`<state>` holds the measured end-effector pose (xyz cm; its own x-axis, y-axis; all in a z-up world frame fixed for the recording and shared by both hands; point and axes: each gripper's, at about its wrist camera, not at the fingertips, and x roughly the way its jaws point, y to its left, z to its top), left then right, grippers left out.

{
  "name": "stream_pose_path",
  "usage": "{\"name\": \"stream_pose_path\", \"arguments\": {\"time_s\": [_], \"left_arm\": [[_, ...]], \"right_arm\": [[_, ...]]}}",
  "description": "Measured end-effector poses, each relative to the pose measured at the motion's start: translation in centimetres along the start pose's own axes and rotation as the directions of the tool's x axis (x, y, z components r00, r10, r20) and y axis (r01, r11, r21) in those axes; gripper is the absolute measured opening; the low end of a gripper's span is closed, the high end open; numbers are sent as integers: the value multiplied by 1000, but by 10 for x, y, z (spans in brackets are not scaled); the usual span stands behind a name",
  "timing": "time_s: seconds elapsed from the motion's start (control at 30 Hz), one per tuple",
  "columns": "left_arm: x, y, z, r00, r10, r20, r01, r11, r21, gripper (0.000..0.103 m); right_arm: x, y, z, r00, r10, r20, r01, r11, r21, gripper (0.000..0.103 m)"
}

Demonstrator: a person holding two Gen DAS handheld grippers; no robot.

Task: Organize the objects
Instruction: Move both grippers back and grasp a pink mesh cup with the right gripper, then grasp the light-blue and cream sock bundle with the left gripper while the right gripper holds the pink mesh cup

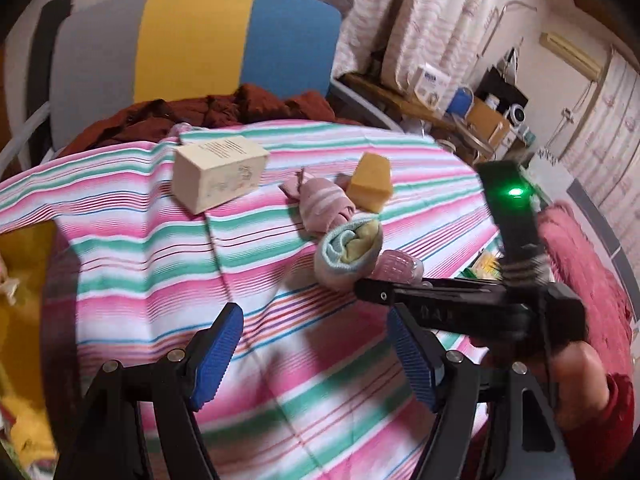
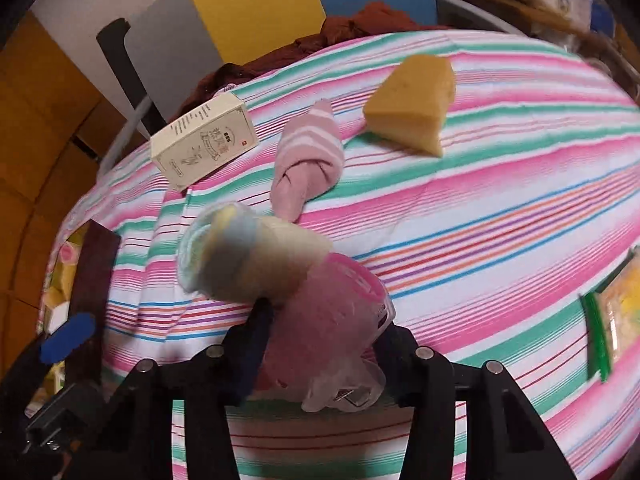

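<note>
On the pink, green and white striped cloth (image 1: 152, 264) lie a cream carton (image 1: 218, 172) (image 2: 204, 144), a knotted pink striped sock (image 1: 324, 204) (image 2: 308, 160), a yellow sponge wedge (image 1: 370, 184) (image 2: 412, 108) and a rolled blue and yellow sock (image 1: 348, 252) (image 2: 248, 256). My right gripper (image 2: 324, 328) (image 1: 372, 294) is shut on a pink pack in clear wrap (image 2: 336, 296) (image 1: 400, 266), which touches the rolled sock. My left gripper (image 1: 314, 316) stands open over bare cloth, nearer than the socks, with nothing between its blue pads (image 1: 218, 356).
A chair back (image 1: 192, 40) in grey, yellow and blue rises behind the bed, with a brown cloth (image 1: 240, 108) heaped below it. A green-edged packet (image 2: 604, 320) lies at the right. A cluttered shelf (image 1: 480, 108) and a red blanket (image 1: 580, 264) flank the right side.
</note>
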<state>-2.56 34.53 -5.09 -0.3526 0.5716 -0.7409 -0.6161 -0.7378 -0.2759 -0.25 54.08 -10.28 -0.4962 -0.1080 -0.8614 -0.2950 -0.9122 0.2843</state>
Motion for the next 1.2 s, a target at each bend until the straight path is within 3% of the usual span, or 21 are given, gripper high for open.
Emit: {"name": "stream_pose_path", "arguments": {"time_s": [0.13,0.27,0.4,0.47,0.53,0.7,1.03,1.2], "left_arm": [[24,1,21,999,-42,-32,40,998,-47,75],[51,9,41,985,-158,-76,143,975,-171,75],[73,7,44,967,-217,-133,189,962,-195,74],[79,5,42,970,-195,-147,166,967,-193,70],[80,6,41,963,-234,-130,205,957,-206,56],[69,11,34,968,-237,-80,223,963,-154,47],[41,43,5,976,-217,-7,212,957,-196,44],[31,38,-20,985,-170,-18,166,977,-137,42]], "right_arm": [[-3,-8,-3,1000,26,-3,-26,999,32,49],[1,-13,2,999,52,-11,-51,997,66,49],[-2,-12,-2,999,51,-12,-51,997,56,49],[-1,-10,-2,999,51,-13,-51,998,47,48],[-2,-9,-2,998,54,-15,-53,998,40,47],[-2,-12,-1,998,57,-11,-56,997,47,47],[-5,-21,1,999,32,4,-33,995,93,45],[-6,-23,0,1000,20,10,-21,995,97,45]]}}
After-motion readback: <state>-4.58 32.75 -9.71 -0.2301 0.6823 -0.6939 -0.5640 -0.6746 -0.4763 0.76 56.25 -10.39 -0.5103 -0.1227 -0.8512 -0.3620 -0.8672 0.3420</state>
